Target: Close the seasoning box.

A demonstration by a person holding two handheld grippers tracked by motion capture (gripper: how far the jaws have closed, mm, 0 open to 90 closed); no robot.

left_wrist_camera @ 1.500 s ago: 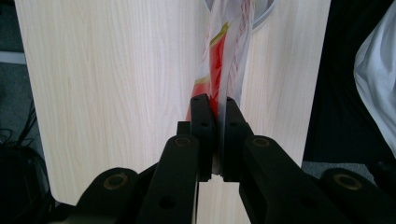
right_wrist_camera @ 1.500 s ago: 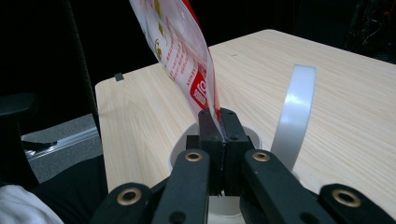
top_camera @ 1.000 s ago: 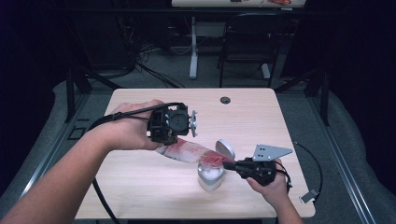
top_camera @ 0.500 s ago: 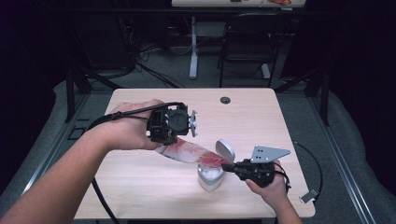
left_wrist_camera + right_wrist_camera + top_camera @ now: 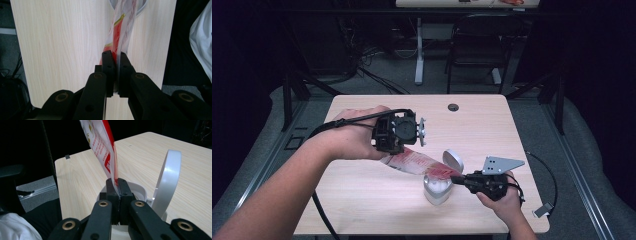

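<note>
1. A person sits at a light wooden table and holds a two-jaw gripper in each hand. Stretched between the two grippers is a red and clear plastic packet.
2. The left gripper is closed on one end of the packet, which it holds raised above the table. In the left gripper view its jaws pinch the thin film flat between them.
3. The right gripper is closed on the opposite end. That end sits lower, right over the mouth of a small white container.
4. The container stands on the table near the person's right hand. Its hinged white lid is flipped open and stands up at the back.
5. The packet slopes down from the left gripper to the right one, over the open container.
6. The packet looks light, thin and floppy. It creases and twists along its length, so it probably has no stiffness of its own.
7. The glossy film may slip. Pinching the flat sealed edges at each end, as now, seems the surest hold.
</note>
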